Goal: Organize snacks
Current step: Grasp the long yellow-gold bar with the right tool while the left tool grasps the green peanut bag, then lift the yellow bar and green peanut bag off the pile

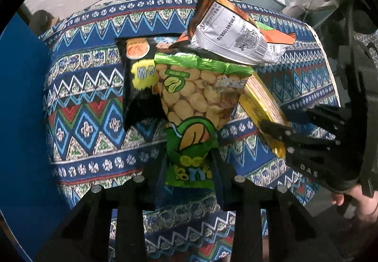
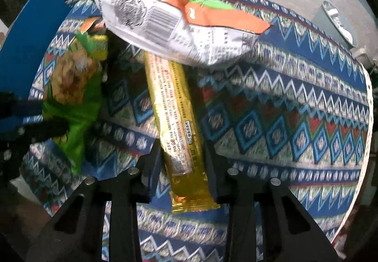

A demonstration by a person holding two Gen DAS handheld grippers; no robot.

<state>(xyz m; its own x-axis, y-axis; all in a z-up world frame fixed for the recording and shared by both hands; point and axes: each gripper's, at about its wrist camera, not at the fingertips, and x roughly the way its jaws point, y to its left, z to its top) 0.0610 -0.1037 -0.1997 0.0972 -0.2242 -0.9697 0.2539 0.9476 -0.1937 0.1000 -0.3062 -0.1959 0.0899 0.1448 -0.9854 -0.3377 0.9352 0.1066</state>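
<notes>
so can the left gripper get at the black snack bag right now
Probably not yet: the left gripper is shut on the green bean packet, which also lies over the black snack bag. It would need to set that down first.

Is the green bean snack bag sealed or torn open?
Sealed, apparently: the clear-windowed green bean bag looks full, its crimped top edge intact.

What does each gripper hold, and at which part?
Left gripper: green bean bag, by its bottom end. Right gripper: gold packet, near its lower end.
</notes>
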